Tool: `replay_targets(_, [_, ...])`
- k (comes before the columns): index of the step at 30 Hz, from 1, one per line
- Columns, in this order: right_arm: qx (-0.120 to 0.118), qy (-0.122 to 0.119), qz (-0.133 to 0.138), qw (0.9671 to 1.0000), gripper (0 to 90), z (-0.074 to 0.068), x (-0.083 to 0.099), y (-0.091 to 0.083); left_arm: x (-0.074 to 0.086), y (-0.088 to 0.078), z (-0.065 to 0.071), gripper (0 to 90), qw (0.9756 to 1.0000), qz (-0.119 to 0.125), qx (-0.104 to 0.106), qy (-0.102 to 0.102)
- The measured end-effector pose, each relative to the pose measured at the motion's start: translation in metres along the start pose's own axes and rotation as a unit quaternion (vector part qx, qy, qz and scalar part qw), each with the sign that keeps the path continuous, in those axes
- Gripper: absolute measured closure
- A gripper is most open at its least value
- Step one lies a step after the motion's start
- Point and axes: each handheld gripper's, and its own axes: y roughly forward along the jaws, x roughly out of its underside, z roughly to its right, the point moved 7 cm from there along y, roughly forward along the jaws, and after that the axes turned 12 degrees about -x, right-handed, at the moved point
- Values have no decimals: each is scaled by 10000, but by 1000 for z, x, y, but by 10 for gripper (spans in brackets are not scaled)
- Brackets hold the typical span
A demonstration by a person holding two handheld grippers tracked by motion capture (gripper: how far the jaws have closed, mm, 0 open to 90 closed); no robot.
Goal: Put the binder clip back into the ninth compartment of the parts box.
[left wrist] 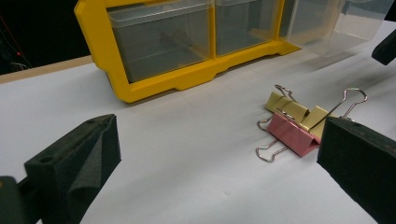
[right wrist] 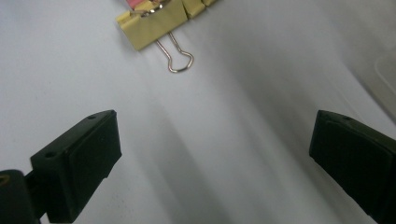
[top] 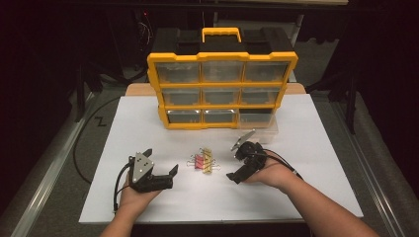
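A small pile of binder clips, pink and yellow, lies on the white table top between my two grippers. My left gripper rests to the left of the pile, open and empty. In the left gripper view the pink clip and the yellow clips lie just ahead of its right jaw. My right gripper is to the right of the pile, open with nothing between its jaws. In the right gripper view a yellow clip lies ahead at the top, apart from the jaws.
A yellow and black drawer organizer with clear drawers stands at the back of the white board. Its bottom right drawer is pulled out onto the table, just behind my right gripper. The board's front edge is near the person's forearms.
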Motion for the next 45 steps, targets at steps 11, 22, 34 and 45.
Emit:
replay_targets(11, [-195, -153, 30, 9997, 143, -8, -20, 8, 0, 0, 0, 3, 10000, 9, 20, 8])
replay_targets(22, [-540, -173, -68, 9984, 337, -15, -35, 16, 0, 0, 0, 3, 10000, 10, 29, 13])
replay_targets(34, [-612, -147, 25, 9980, 482, -14, -50, 21, 0, 0, 0, 3, 10000, 2, 36, 29])
replay_targets(45, [-757, -139, -89, 9970, 624, -15, -56, 28, 0, 0, 1, 3, 10000, 6, 47, 31])
